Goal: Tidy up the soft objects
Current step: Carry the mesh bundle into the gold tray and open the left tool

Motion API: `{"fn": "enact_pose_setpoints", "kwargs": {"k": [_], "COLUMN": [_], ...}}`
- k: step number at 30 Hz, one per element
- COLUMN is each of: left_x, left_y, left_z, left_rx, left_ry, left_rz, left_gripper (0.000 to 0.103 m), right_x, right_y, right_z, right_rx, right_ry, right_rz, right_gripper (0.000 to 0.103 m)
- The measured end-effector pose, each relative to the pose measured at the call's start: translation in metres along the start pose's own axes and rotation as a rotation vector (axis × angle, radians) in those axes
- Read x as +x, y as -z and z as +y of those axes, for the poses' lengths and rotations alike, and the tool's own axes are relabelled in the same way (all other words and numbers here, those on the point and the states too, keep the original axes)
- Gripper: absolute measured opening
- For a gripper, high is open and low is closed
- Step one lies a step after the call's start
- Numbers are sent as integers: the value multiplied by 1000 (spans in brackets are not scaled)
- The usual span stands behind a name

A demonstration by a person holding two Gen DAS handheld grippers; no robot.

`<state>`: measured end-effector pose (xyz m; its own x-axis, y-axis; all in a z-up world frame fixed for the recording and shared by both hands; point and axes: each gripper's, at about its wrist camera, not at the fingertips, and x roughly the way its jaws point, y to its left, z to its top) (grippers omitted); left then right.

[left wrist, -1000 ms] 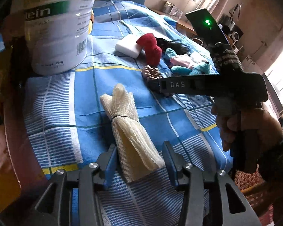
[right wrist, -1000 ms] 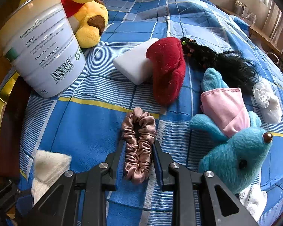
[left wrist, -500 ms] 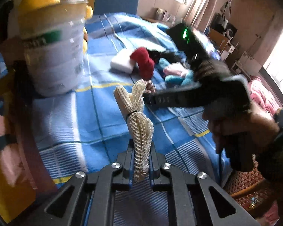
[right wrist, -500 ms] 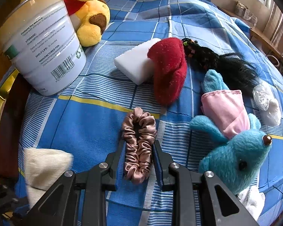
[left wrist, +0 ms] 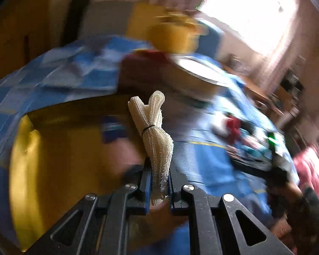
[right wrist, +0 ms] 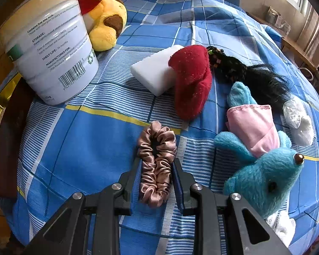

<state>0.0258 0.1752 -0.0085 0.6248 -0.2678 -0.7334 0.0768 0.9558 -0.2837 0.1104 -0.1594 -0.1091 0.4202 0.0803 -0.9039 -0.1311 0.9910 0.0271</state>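
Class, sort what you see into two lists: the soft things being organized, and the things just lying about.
Job:
mesh cloth bundle
satin scrunchie
red plush
blue plush toy
yellow plush bear
black hairpiece

Lying about:
white tin
white block
checked bedsheet

Left tongs [left wrist: 158,182] clamped tight at the frame's lower centre; right tongs [right wrist: 156,178] pinched narrow, angled steeply down.
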Motion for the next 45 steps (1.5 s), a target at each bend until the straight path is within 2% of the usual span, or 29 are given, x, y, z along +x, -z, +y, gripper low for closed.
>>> {"fn": "enact_pose_setpoints", "kwargs": {"k": [3, 5, 9, 15, 18, 19, 20, 24, 27, 36, 41, 45], "left_x": [18, 33, 62, 98, 97, 93, 90, 69, 53, 22, 10, 0], "left_y": [-11, -16, -30, -47, -49, -47, -46, -33, -19, 14, 18, 20], "left_z": [41, 56, 69, 80, 81, 82, 82, 75, 69, 54, 52, 53], "left_rx": [-111, -141, -153, -157, -159, -167, -169, -135, -116, -44, -31, -22], "left_ry": [-49, -75, -109, -137, -149, -150, -157, -231, -255, -207, -190, -188], "left_rz": [46, 71, 101, 124, 113, 100, 90, 72, 61, 40, 20, -2], "left_gripper": [12, 12, 14, 22, 47, 60, 63, 63, 63, 63, 63, 63], "right_x": [0, 0, 0, 0, 0, 0, 0, 0, -1, -13, -44, -58], "right_y": [0, -1, -1, -1, 0, 0, 0, 1, 2, -14, -59, -119], "right_z": [0, -1, 0, -1, -1, 0, 0, 0, 0, -5, 5, 6], "right_rx": [-1, -1, -2, -3, -7, -7, -8, -8, -3, 49, 19, 10], "right_ry": [1, 0, 1, 2, 5, 6, 7, 10, 13, -15, -25, 40], "right_rz": [0, 0, -1, -4, -7, -9, -10, -15, -18, -3, -55, -82], "right_gripper": [27, 27, 27, 27, 27, 27, 27, 27, 26, 19, 19, 19]}}
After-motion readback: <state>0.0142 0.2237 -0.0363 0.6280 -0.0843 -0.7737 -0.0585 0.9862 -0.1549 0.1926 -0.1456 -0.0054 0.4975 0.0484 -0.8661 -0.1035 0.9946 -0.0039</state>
